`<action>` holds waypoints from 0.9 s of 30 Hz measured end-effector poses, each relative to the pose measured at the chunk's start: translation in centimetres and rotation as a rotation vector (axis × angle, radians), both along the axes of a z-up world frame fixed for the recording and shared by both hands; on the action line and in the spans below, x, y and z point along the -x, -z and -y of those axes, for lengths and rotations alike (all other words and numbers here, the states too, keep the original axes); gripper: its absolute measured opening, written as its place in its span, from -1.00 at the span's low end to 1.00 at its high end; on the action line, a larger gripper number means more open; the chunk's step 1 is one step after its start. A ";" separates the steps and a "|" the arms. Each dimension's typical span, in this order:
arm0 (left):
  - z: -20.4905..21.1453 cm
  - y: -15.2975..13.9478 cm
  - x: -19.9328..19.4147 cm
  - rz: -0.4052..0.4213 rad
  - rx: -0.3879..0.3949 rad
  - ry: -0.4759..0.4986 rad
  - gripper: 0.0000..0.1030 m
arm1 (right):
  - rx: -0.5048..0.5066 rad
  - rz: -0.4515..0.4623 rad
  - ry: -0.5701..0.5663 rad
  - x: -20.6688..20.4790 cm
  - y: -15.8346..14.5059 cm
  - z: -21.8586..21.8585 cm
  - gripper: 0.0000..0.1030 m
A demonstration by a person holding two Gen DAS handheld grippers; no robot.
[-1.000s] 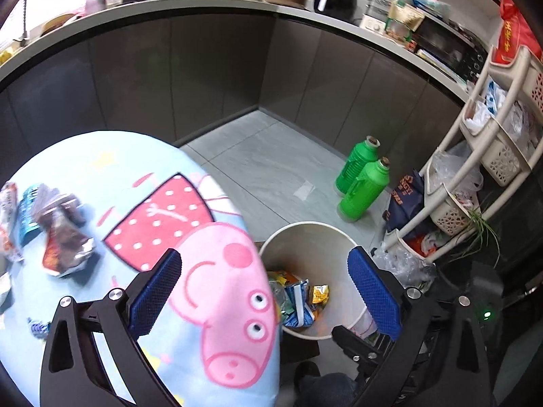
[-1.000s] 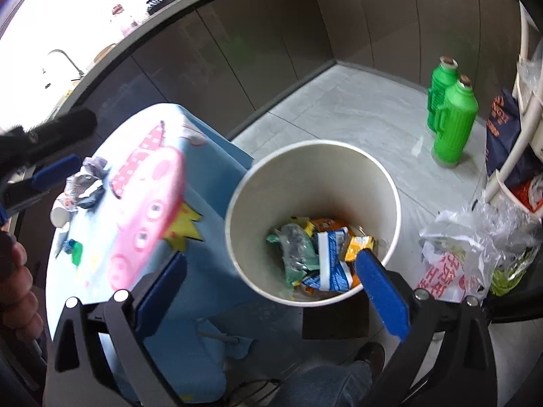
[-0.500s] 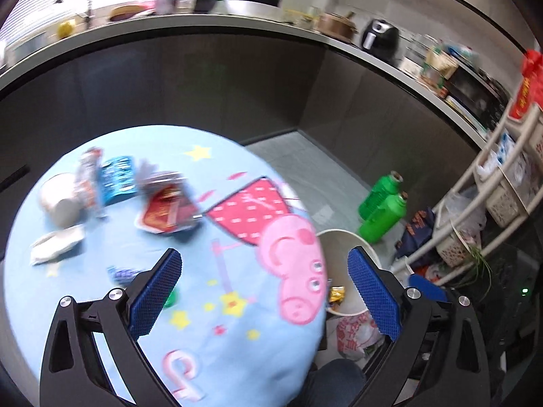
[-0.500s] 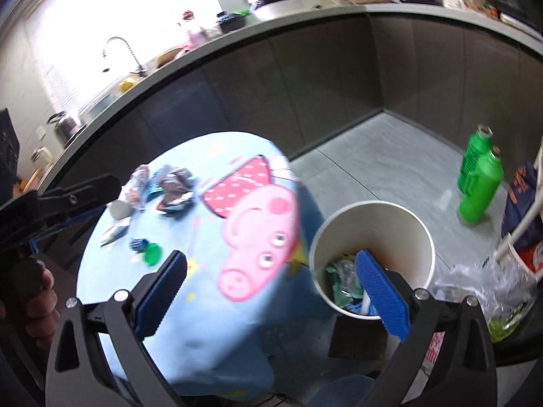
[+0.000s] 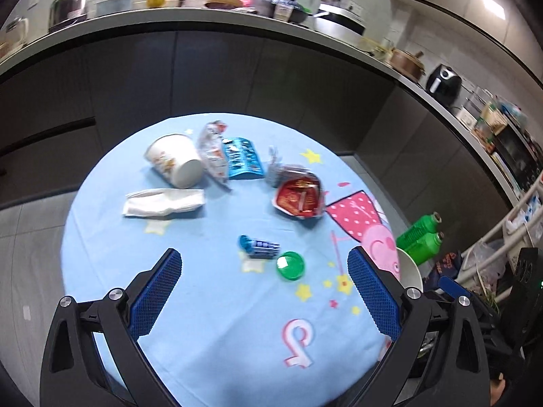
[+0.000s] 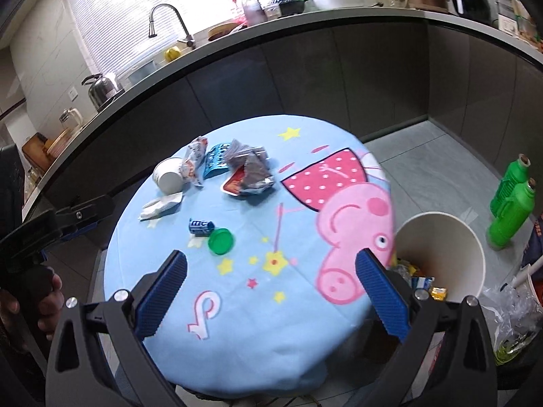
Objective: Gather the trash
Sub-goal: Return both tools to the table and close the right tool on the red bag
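Observation:
Trash lies on the round table's blue cartoon cloth [image 5: 220,305] [image 6: 258,312]: a tipped white paper cup [image 5: 176,164] [image 6: 167,177], a crumpled white napkin [image 5: 163,203] [image 6: 161,206], a blue packet [image 5: 242,157], a red foil wrapper [image 5: 298,196] [image 6: 249,178], a small blue wrapper [image 5: 259,247] [image 6: 201,226] and a green lid [image 5: 290,266] [image 6: 220,241]. The white bin [image 6: 451,237] stands on the floor right of the table, wrappers inside. My left gripper [image 5: 264,298] and right gripper [image 6: 271,291] both hover open and empty above the table's near part.
Two green bottles [image 6: 512,210] stand on the floor past the bin. A plastic bag [image 6: 512,318] and a white rack [image 5: 519,217] sit at the right. Dark cabinets and a cluttered counter [image 6: 305,23] curve behind the table. A hand [image 6: 44,298] holds the left gripper's handle.
Both grippers have swung left and up, away from the bin, and now face the table with its trash. Both stayed open and empty.

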State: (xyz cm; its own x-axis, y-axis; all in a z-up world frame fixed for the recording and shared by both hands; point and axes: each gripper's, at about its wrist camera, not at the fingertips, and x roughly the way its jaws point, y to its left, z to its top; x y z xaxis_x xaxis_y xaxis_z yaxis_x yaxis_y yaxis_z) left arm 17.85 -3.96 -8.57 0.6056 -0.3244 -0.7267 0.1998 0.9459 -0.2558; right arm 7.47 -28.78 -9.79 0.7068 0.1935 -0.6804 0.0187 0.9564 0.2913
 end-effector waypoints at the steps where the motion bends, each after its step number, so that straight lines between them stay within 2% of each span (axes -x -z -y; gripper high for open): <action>1: -0.7 0.2 -0.1 -0.002 0.001 -0.009 0.84 | -0.001 -0.004 -0.013 -0.7 0.0 -0.5 0.93; 6: -4.1 1.4 -1.0 -0.021 0.006 -0.065 0.83 | 0.020 -0.030 -0.057 -4.5 0.4 -2.2 0.91; 11: -6.6 2.5 -2.0 -0.028 -0.003 -0.097 0.83 | 0.069 -0.064 -0.086 -9.4 1.9 -3.7 0.61; 13: -7.0 2.8 -3.1 -0.022 -0.024 -0.081 0.83 | 0.074 -0.092 -0.092 -11.6 2.7 -4.3 0.41; 15: -7.5 3.0 -4.6 -0.012 -0.063 -0.073 0.83 | 0.081 -0.114 -0.100 -13.6 3.5 -4.7 0.36; 19: -8.4 3.8 -7.3 -0.004 -0.088 -0.056 0.83 | 0.106 -0.128 -0.095 -16.0 4.3 -5.2 0.20; 26: -9.0 5.9 -11.8 -0.027 -0.162 0.054 0.83 | 0.138 -0.148 -0.059 -18.8 5.7 -5.4 0.13; 27: -9.0 6.1 -12.1 -0.026 -0.169 0.063 0.83 | 0.138 -0.152 -0.059 -19.1 5.9 -5.5 0.06</action>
